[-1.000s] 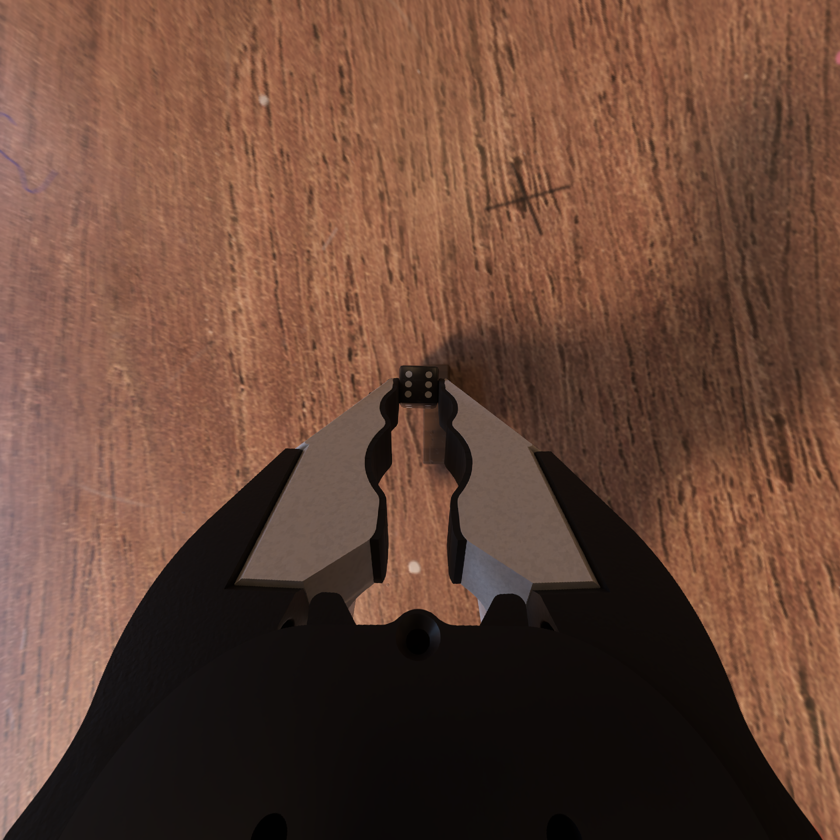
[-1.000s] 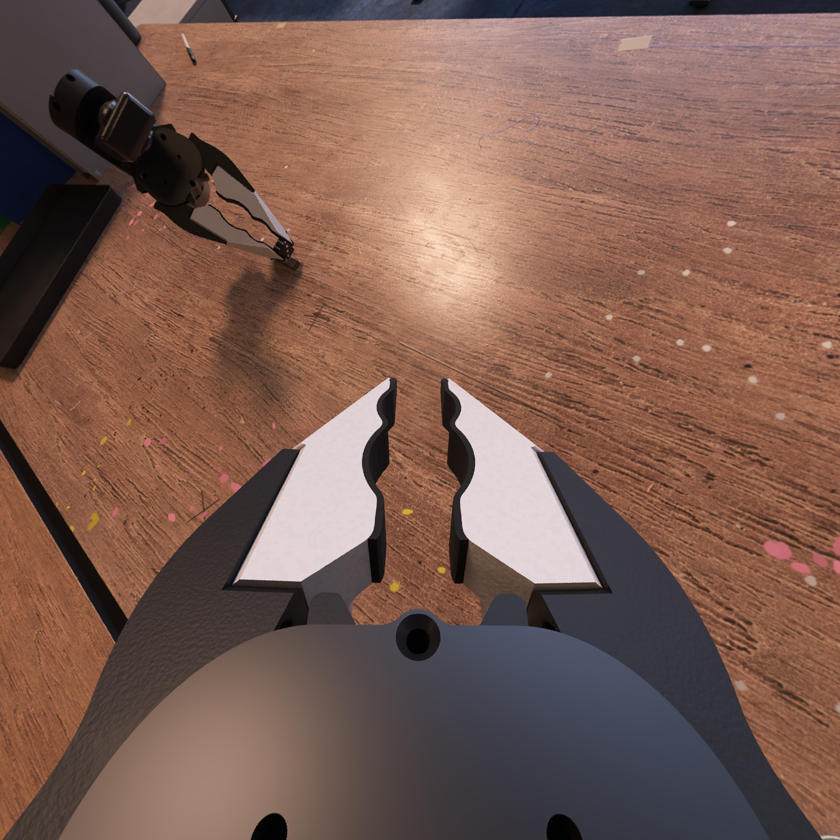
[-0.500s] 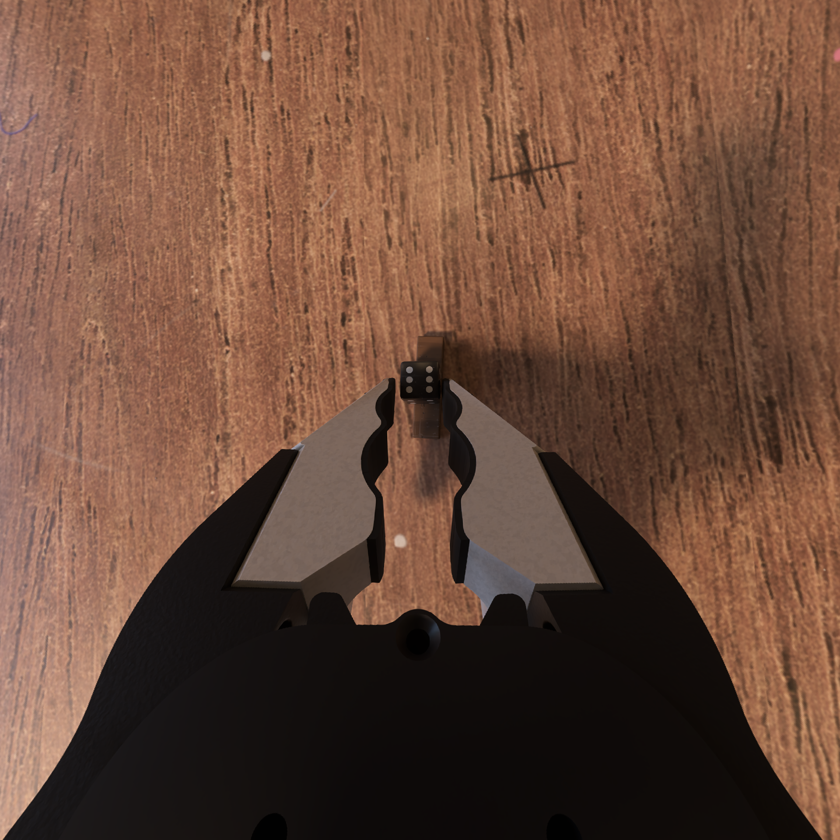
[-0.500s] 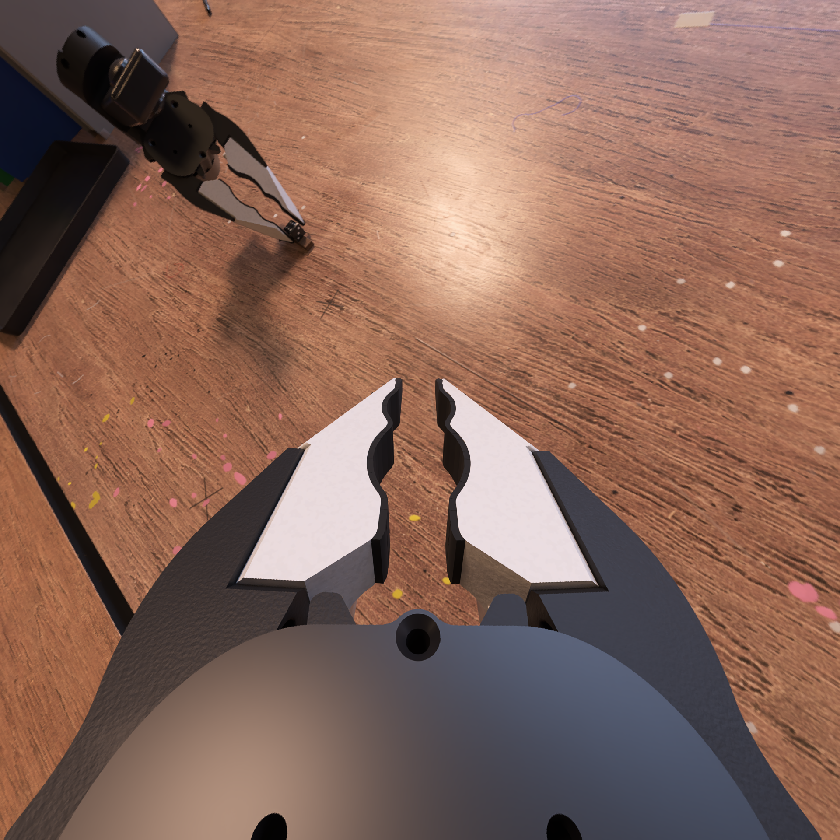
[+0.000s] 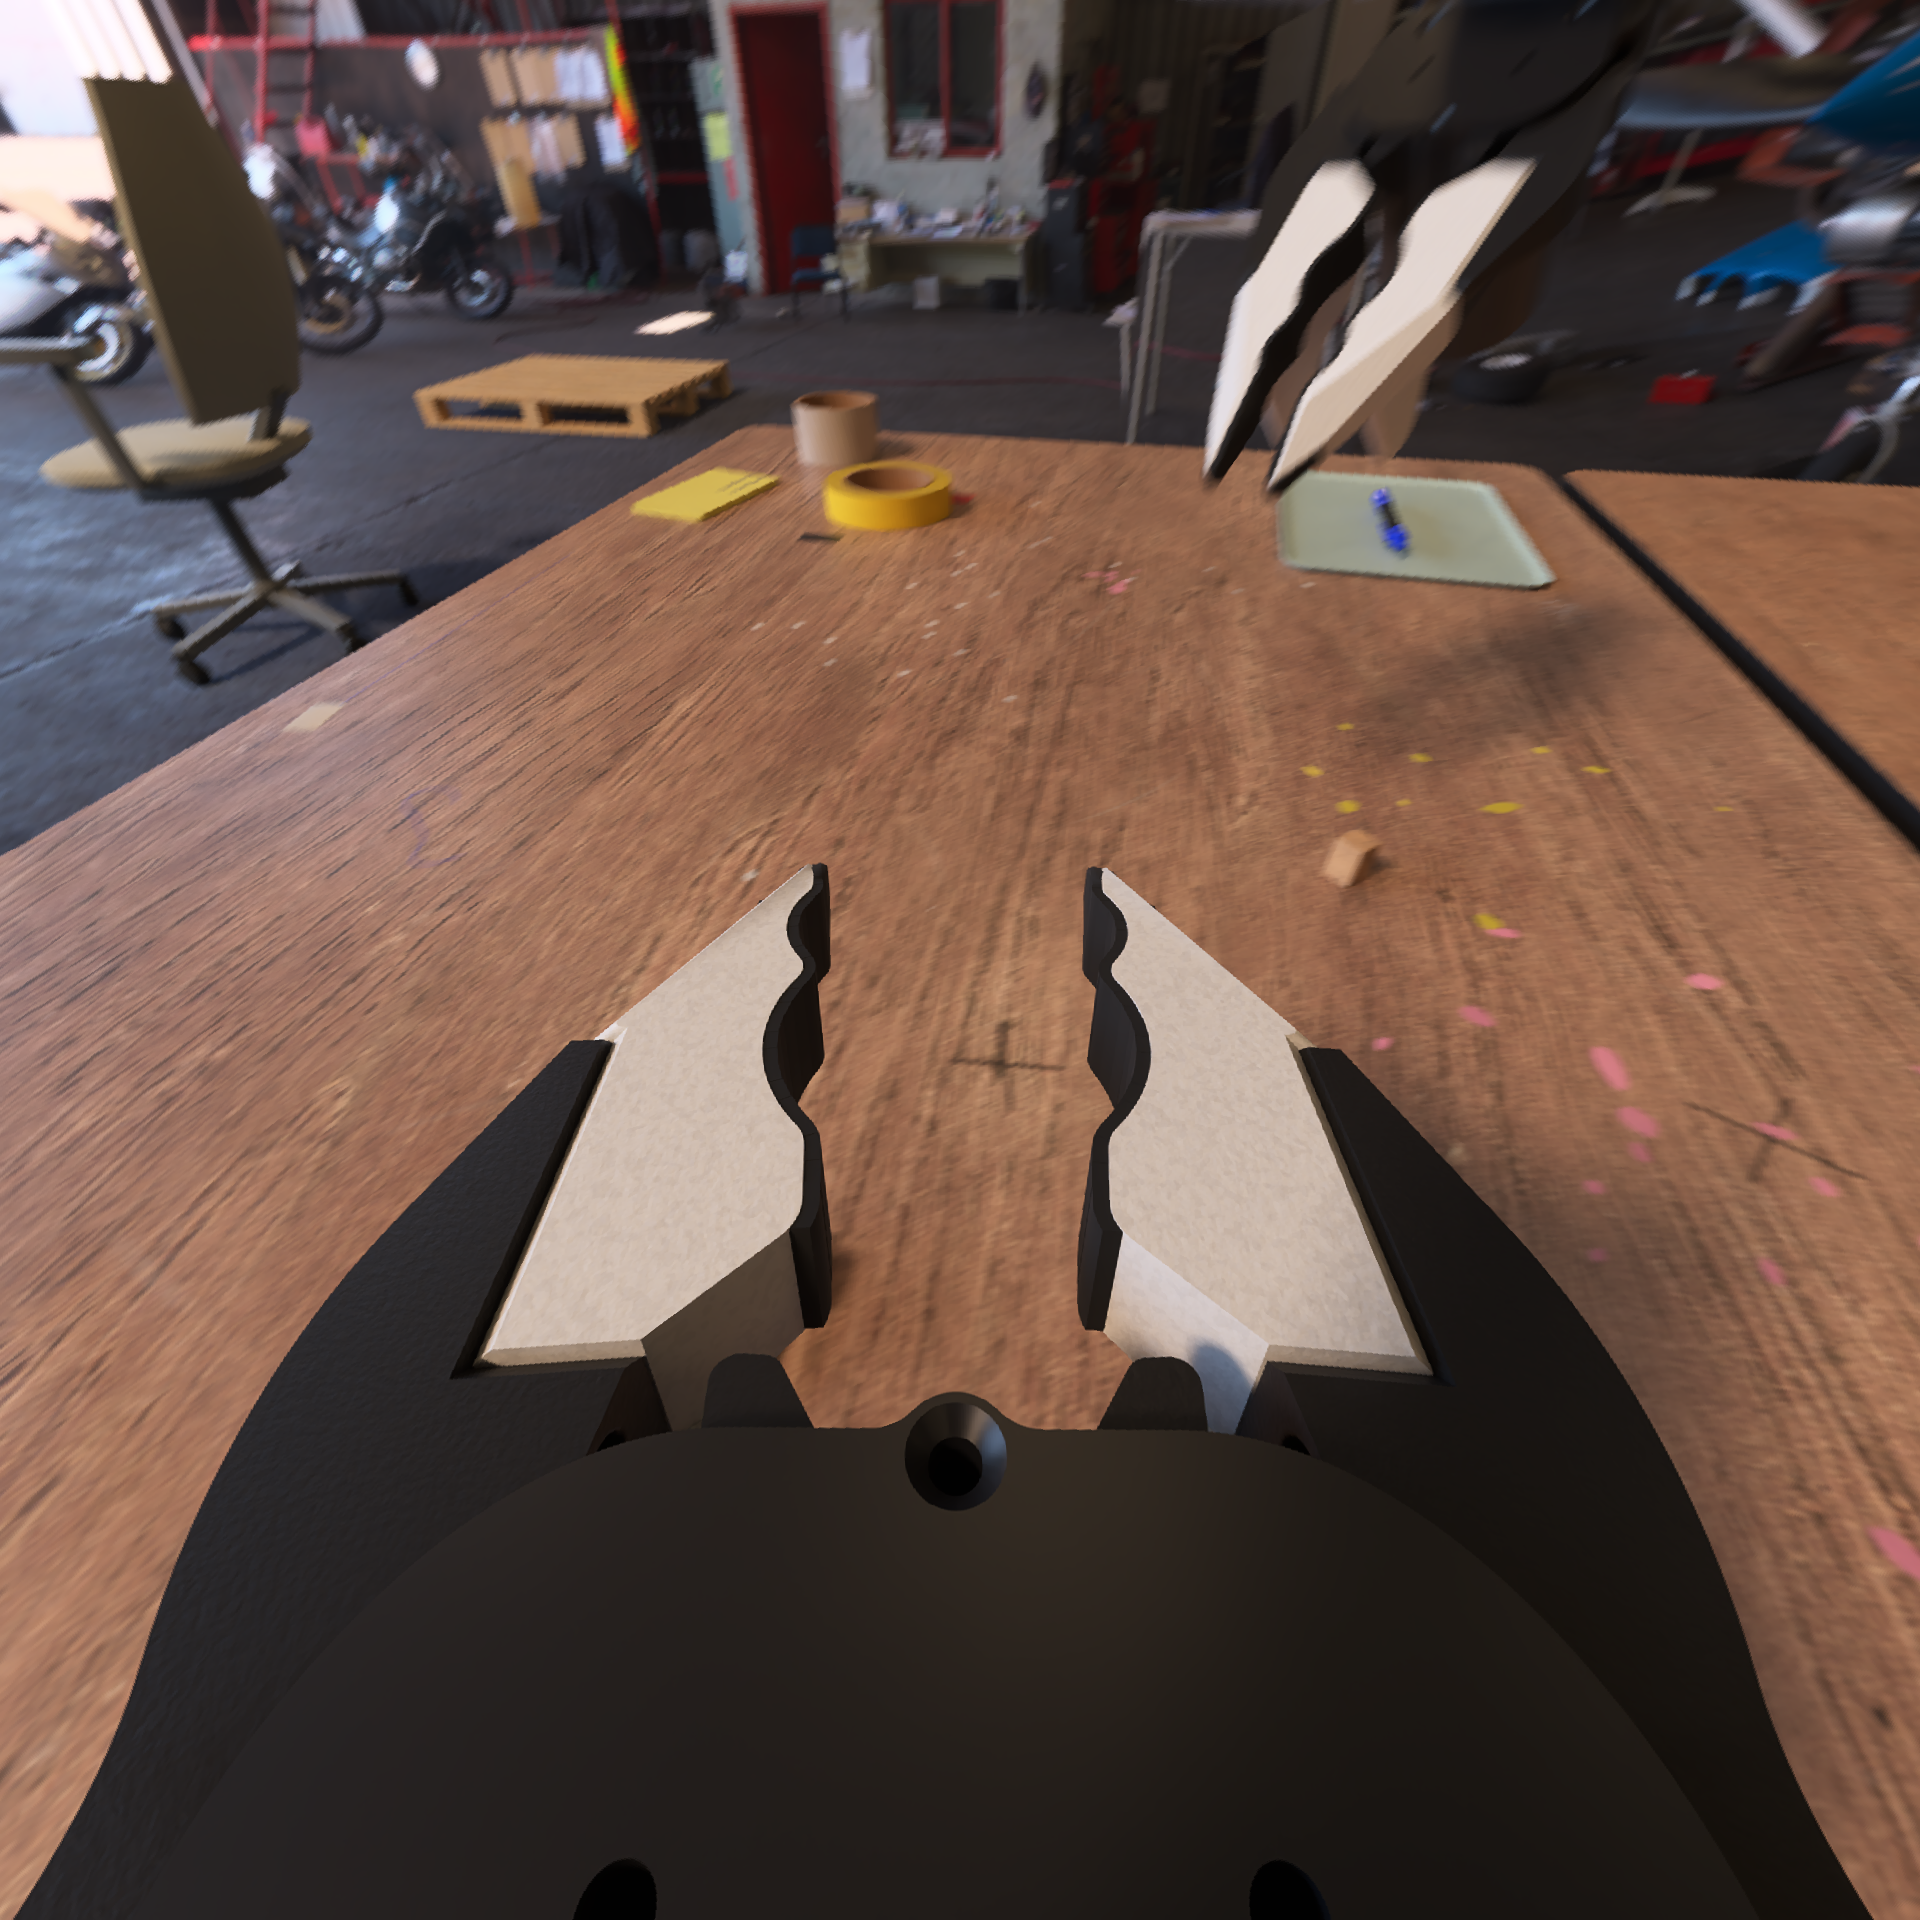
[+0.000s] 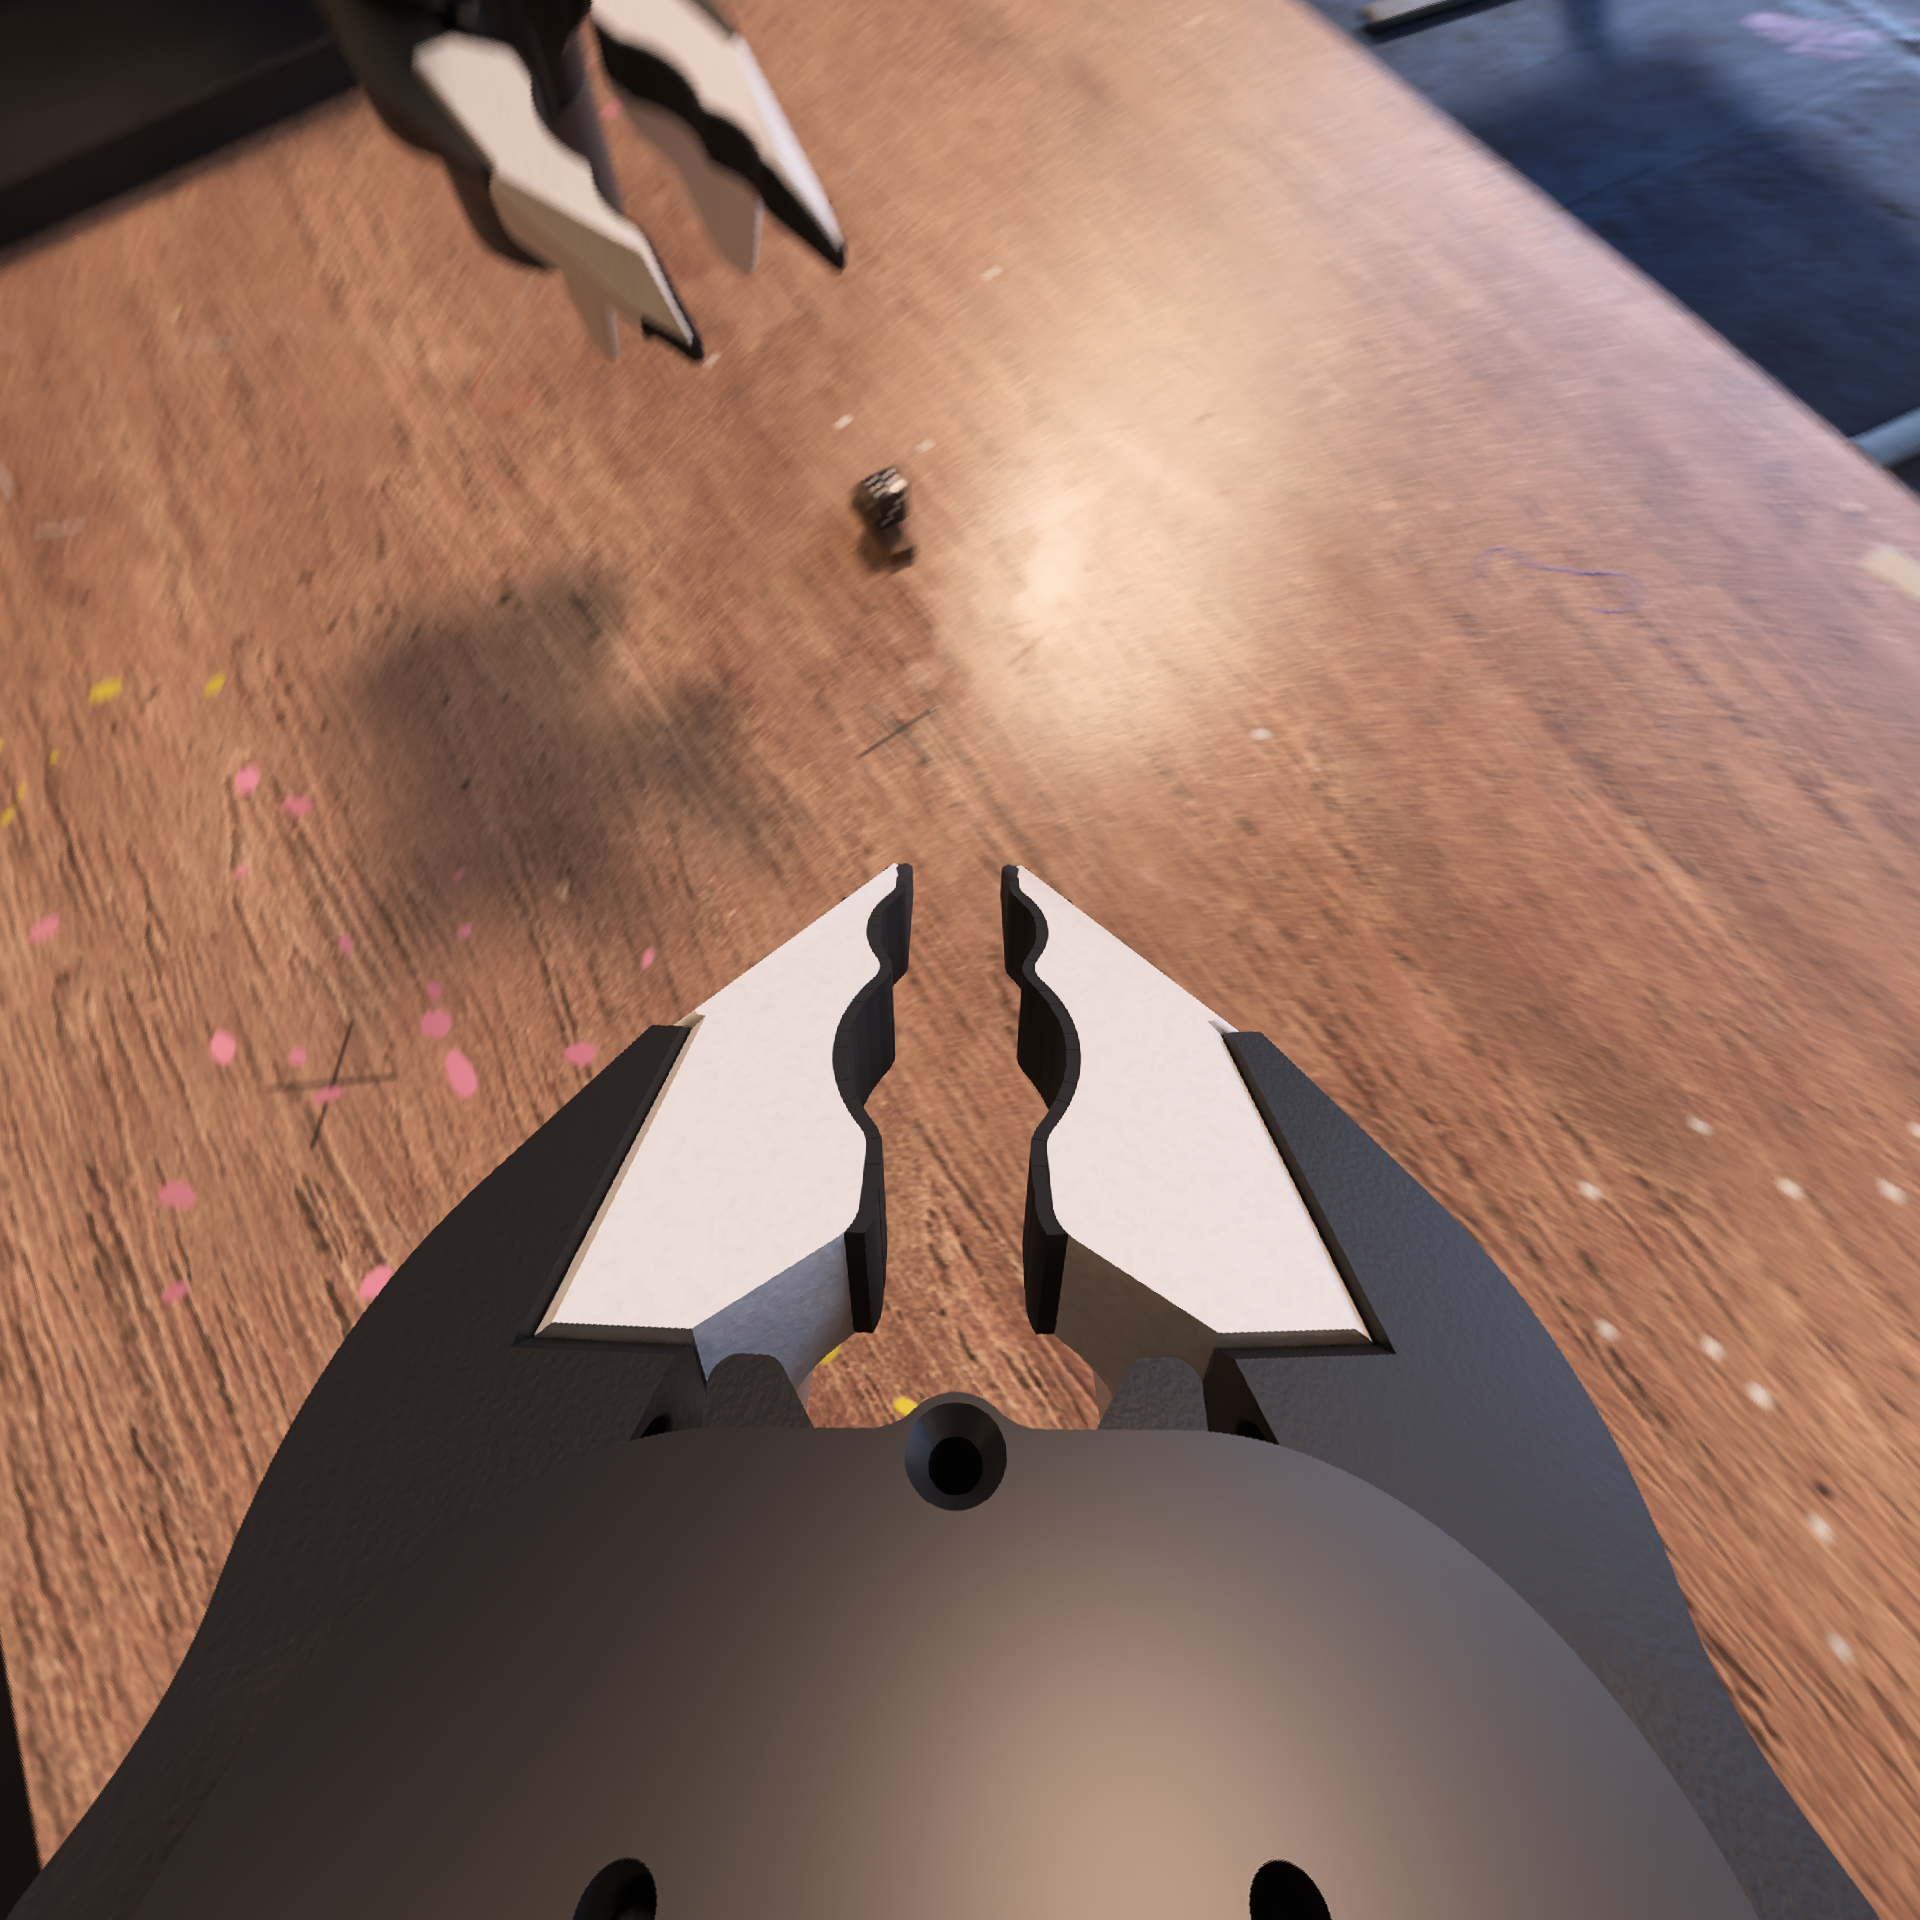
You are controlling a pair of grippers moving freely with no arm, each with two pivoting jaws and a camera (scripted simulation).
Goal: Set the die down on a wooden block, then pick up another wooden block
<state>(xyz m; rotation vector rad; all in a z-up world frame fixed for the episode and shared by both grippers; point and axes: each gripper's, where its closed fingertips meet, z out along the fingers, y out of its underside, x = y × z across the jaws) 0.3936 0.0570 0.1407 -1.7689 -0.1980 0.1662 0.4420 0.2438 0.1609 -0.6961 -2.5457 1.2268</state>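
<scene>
In the right wrist view a small black die [image 6: 881, 494] with white pips sits on top of a small wooden block [image 6: 894, 556]; both are blurred. My left gripper [image 5: 956, 878] is wide open and empty, and it also shows in the right wrist view [image 6: 753, 301], raised above and behind the die. A second small wooden block [image 5: 1351, 857] lies on the table to the right ahead of the left gripper. My right gripper [image 6: 956, 873] is empty with a narrow gap between its fingertips, pointing toward the die. It shows blurred in the left wrist view [image 5: 1247, 476].
At the table's far end lie a yellow tape roll [image 5: 888, 494], a brown roll [image 5: 833, 426], a yellow pad [image 5: 704, 492] and a green tray [image 5: 1455, 540] with a blue pen [image 5: 1387, 520]. An office chair [image 5: 197, 416] stands left. A seam [image 5: 1745, 665] separates a second table.
My left gripper has opened, left the die on the block, risen and tilted up to look across the table. My right gripper has moved closer to the die.
</scene>
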